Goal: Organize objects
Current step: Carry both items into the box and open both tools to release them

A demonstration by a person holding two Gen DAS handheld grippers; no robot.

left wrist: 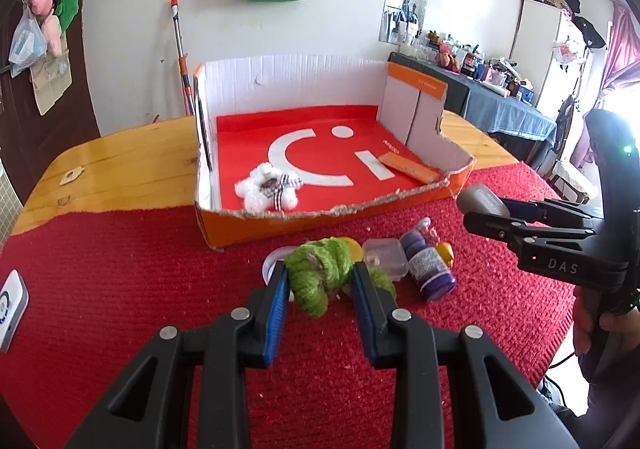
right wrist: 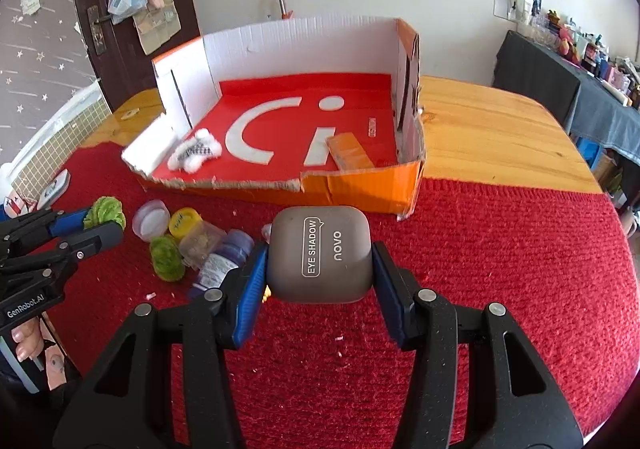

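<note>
Both jaws hold cargo: left gripper (left wrist: 320, 281) pinches the green plush (left wrist: 318, 269), right gripper (right wrist: 320, 269) the eyeshadow case (right wrist: 320, 254); lift each clear of the box (right wrist: 360, 189) front wall before releasing.

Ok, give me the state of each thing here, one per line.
Left gripper: shut on the green plush.
Right gripper: shut on the eyeshadow case, lid closed.
Box: open-topped, front wall torn low.
White bear: lying in the box.
Purple bottle: on its side.
Clear tub: lid on.
</note>
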